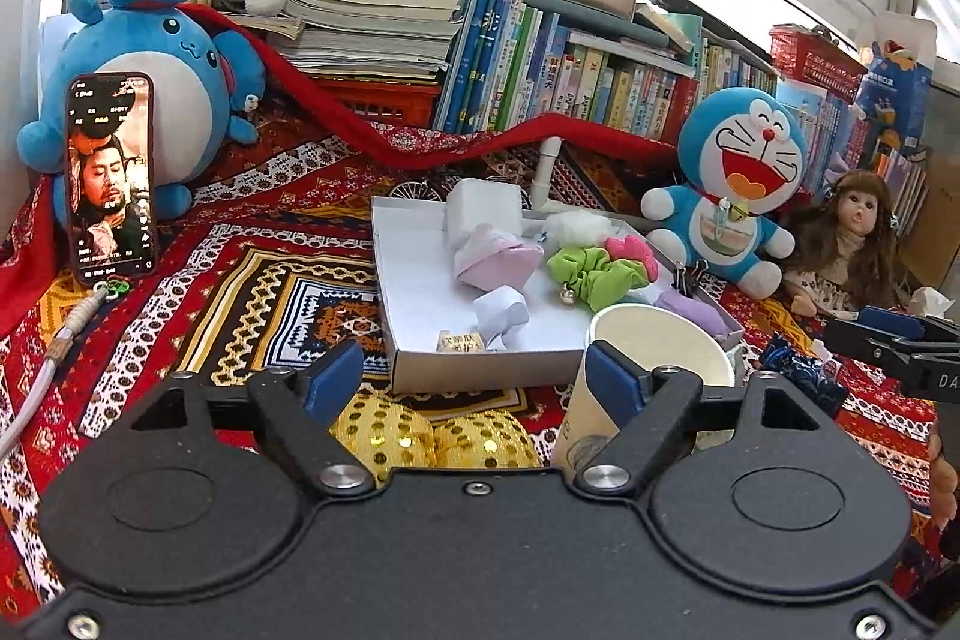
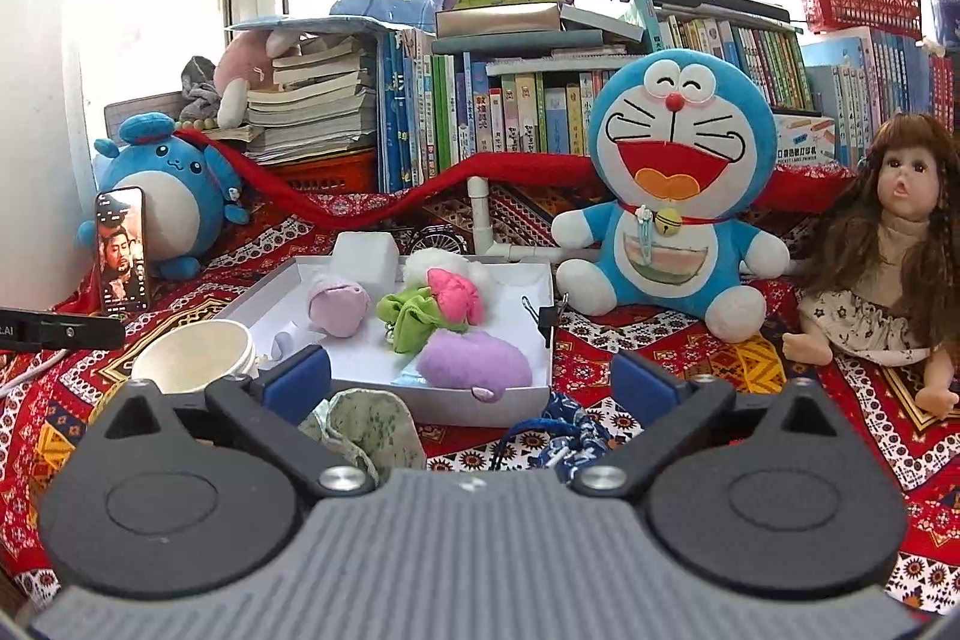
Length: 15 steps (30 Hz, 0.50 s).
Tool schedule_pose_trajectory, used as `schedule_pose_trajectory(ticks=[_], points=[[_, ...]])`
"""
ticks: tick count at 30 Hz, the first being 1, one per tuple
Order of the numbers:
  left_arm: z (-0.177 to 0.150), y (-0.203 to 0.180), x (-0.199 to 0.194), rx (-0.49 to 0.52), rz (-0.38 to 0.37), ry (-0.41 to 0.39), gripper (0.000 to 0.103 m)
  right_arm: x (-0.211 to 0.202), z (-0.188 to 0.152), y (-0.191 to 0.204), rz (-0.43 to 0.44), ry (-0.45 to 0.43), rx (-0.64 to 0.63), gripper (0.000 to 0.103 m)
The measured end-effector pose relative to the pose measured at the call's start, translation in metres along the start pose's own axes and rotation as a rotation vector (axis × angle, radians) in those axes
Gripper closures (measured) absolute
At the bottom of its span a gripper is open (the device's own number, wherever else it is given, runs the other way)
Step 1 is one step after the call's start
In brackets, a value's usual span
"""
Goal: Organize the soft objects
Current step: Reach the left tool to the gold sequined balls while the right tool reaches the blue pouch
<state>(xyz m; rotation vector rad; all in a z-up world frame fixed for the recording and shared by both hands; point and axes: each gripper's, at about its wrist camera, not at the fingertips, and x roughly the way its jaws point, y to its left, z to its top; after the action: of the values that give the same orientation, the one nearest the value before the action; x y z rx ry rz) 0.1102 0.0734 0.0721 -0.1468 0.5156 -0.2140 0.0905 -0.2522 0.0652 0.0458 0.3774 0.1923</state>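
Left wrist view puts my left tongs (image 1: 474,370) wide open with nothing between the pads, and the gold sequin pouch (image 1: 432,439) lies directly under and just ahead of them, its long axis running across my line of approach, parallel to the near wall of the white box (image 1: 480,370) it sits beside. A paper cup (image 1: 654,358) lies tipped just beside the right pad, so I judge a straight drop risks nudging it.

From the right wrist view, my right tongs (image 2: 471,382) are also fully spread and empty. The green print pouch (image 2: 366,430) sits by their left pad and the blue drawstring pouch (image 2: 564,436) nearer the right one, both on the table cloth against the box's near wall. So the left hand is nearer the gold pouch, the right nearer these two.

Writing: Chinese characters on a small tag (image 1: 461,342) in the box and on the book spines (image 1: 576,88), too small for me to read.
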Motion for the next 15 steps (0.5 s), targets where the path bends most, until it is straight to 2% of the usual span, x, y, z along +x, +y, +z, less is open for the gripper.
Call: schedule_pose_trajectory(ticks=[4,6,15], points=[[-0.008,0.000,-0.006,0.005,0.002,-0.012,0.021,-0.003,-0.006,0.001,-0.008,-0.008,-0.010,0.000],[-0.012,0.000,-0.009,0.011,0.006,-0.019,0.016,-0.003,-0.009,0.000,-0.013,-0.007,-0.005,0.000],[-0.032,-0.001,-0.016,0.045,0.019,-0.025,0.015,-0.005,-0.025,-0.008,-0.058,0.000,0.036,0.000]])
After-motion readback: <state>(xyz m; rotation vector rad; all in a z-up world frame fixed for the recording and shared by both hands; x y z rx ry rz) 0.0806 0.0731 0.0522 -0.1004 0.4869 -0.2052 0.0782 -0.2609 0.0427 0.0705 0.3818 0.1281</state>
